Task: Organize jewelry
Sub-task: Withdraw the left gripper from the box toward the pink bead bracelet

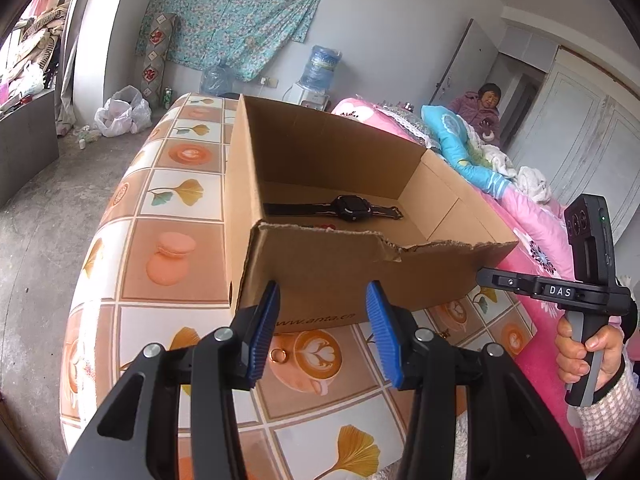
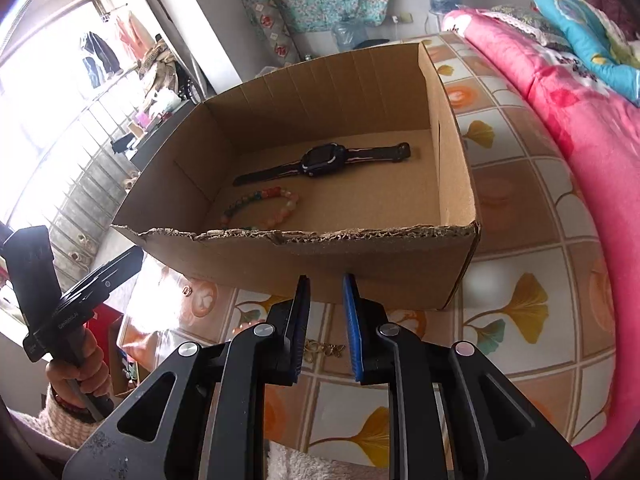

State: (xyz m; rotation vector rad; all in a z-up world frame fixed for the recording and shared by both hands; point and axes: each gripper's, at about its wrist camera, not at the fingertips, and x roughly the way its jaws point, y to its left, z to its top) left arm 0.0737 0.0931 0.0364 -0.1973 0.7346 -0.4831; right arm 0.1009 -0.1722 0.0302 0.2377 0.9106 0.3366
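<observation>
An open cardboard box (image 1: 320,280) (image 2: 360,264) stands on the patterned tabletop (image 1: 176,264). Inside lie a black watch (image 1: 348,208) (image 2: 320,158) and a coloured bead bracelet (image 2: 264,208). A gold ring (image 1: 278,355) (image 2: 187,290) rests on the table in front of the box, just beside one pad of my left gripper (image 1: 324,292), which is open and empty. My right gripper (image 2: 327,282) (image 1: 520,282) stands narrowly open above a small gold butterfly piece (image 2: 324,350) on the table, with nothing between its pads.
A pink quilt (image 2: 580,140) covers the bed along the table's right side. A person (image 1: 482,114) sits at the far end of the bed. The table's left edge drops to a concrete floor (image 1: 36,240) with a plastic bag (image 1: 122,114).
</observation>
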